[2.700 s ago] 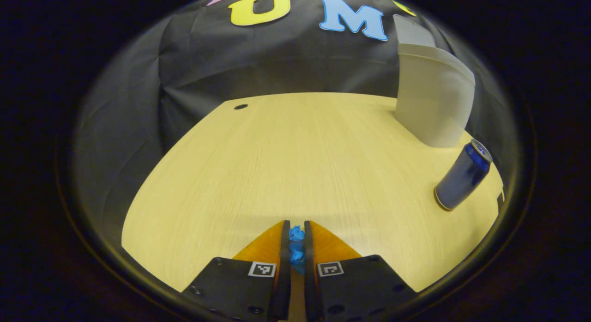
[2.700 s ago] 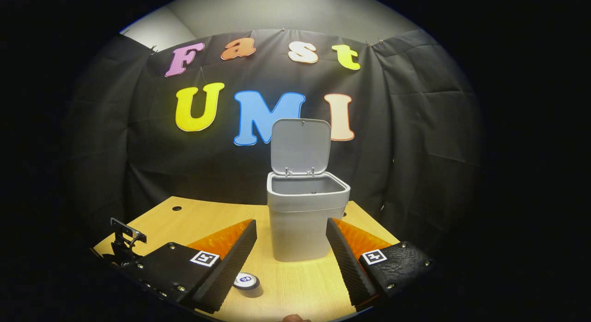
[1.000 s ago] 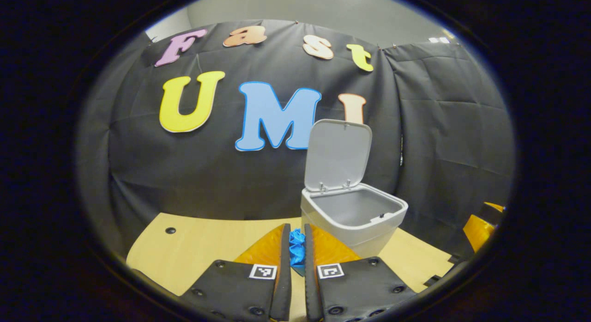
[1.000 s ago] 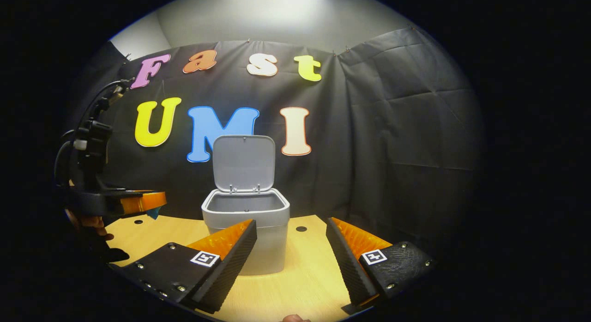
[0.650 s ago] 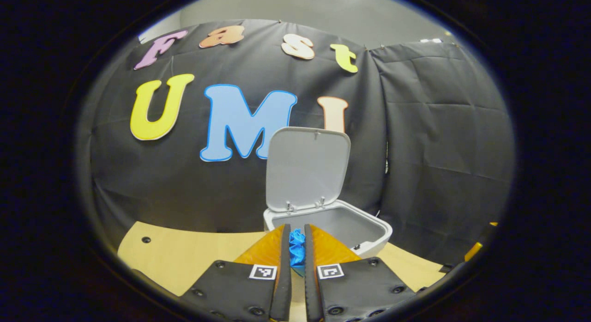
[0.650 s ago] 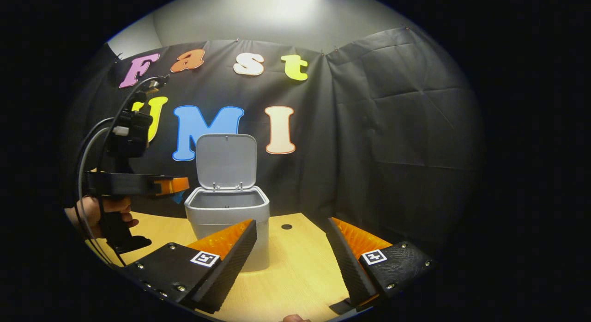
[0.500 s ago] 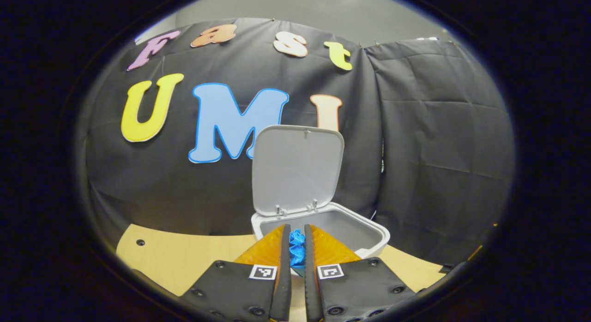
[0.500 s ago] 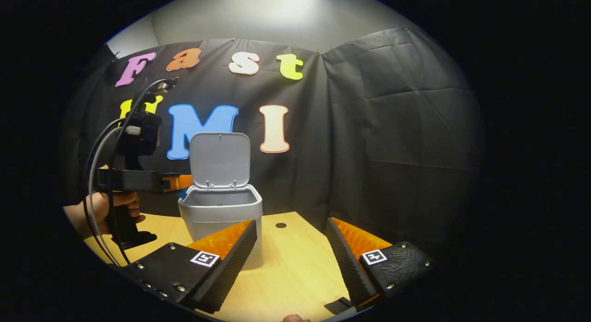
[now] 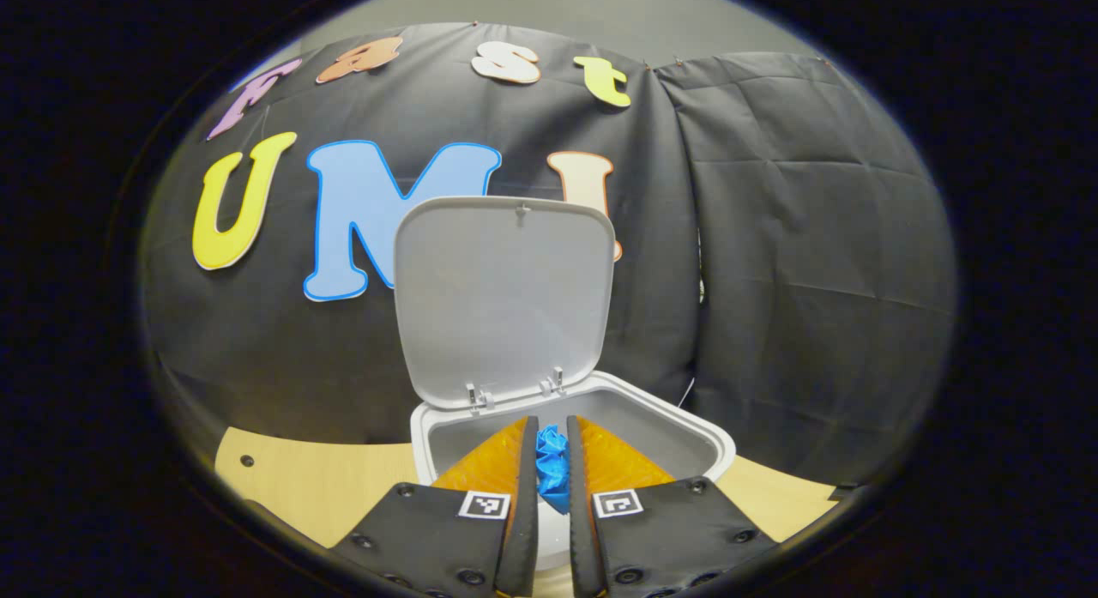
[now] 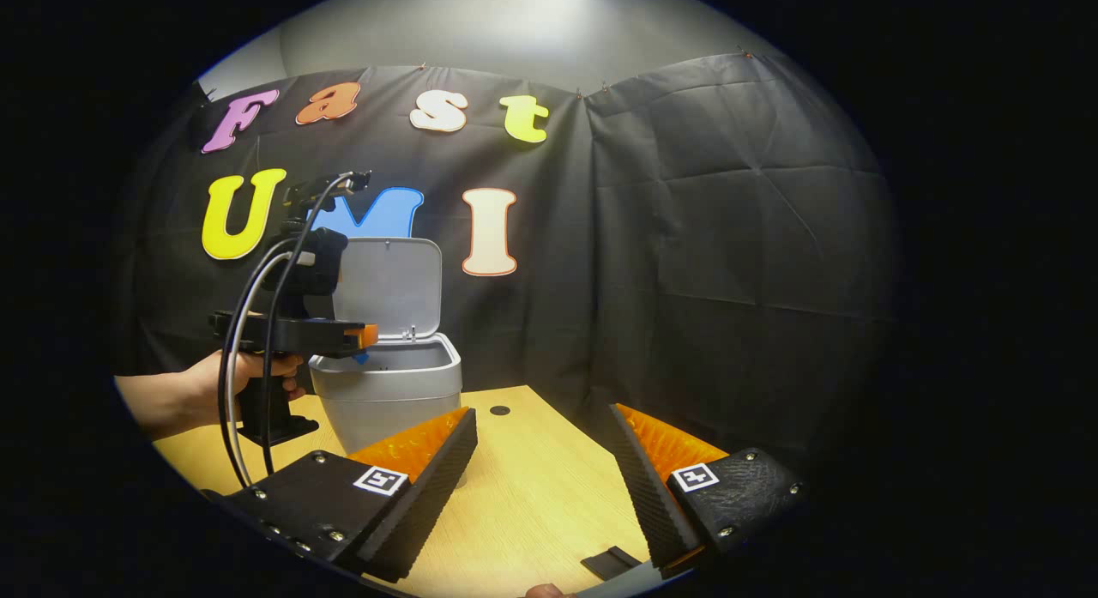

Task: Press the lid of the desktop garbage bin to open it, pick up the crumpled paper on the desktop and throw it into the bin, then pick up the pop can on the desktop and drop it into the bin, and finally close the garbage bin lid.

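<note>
The grey desktop bin (image 9: 695, 441) stands with its lid (image 9: 506, 298) raised upright. My left gripper (image 9: 551, 443) is shut on the blue crumpled paper (image 9: 552, 467) and hangs over the bin's open mouth. In the right gripper view the same bin (image 10: 390, 392) sits at the left, its lid (image 10: 390, 285) up, and the left gripper (image 10: 358, 339) reaches over its rim, held by a hand (image 10: 219, 375). My right gripper (image 10: 540, 452) stands open over the table with nothing between its fingers.
The pale wooden table (image 10: 523, 504) runs forward of the right gripper, with a round cable hole (image 10: 499, 410) near the back. A small dark flat piece (image 10: 613, 564) lies near the front edge. Another hole (image 9: 246, 461) marks the table's left.
My left gripper has carried the blue paper up off the table and forward until it hangs over the open bin. The right gripper has swung to the right, away from the bin.
</note>
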Tool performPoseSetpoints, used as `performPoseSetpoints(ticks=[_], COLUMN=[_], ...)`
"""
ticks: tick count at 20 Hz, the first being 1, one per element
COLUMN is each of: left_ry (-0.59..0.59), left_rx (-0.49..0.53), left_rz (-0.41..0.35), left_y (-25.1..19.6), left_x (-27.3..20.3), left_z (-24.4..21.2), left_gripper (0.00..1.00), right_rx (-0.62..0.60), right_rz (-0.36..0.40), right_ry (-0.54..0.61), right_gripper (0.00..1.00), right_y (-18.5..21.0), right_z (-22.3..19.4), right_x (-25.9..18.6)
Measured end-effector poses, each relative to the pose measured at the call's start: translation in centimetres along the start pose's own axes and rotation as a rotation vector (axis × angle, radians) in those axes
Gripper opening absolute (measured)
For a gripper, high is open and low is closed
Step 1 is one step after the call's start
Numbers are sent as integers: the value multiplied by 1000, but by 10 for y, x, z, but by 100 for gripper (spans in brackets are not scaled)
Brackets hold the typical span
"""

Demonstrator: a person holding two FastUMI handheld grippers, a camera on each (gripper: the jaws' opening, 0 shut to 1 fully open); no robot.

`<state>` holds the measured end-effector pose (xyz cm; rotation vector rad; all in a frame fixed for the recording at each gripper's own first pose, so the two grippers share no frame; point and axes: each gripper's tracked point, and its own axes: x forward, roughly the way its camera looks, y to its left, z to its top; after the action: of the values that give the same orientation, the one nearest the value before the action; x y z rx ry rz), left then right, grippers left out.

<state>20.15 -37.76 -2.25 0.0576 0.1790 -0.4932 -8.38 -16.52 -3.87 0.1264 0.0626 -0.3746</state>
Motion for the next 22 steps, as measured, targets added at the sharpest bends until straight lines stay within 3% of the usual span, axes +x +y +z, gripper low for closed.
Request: performPoseSetpoints(ticks=[2,6,8,9,11,16,17,22], left_ry=[15,41,38,33,24,5,1,-33], left_rx=[-9,-22,-39,-43,-40,-67,-76,-89], left_rz=[-4,-21,-36,-42,-42,-55,-60,-35], left_y=[2,3,3,3,4,13,15,45], left_x=[3,1,-2,-5,-8,-32,-39,-89], left_z=[-4,-12,-9,-8,-4,0,1,7], left_gripper=[27,45,67,78,94,96,96,96], right_rx=[0,-1,-1,0,-3,-16,-16,-33], right_rz=[-2,6,16,22,32,68,84,192], right_ry=[1,-2,-4,-4,-6,-11,-9,11], right_gripper=[96,100,96,100,100,100,96,96], right_y=[-1,4,6,9,13,26,32,71], right_z=[-1,1,0,-1,0,1,1,-7], right_x=[-1,0,0,1,2,7,9,21])
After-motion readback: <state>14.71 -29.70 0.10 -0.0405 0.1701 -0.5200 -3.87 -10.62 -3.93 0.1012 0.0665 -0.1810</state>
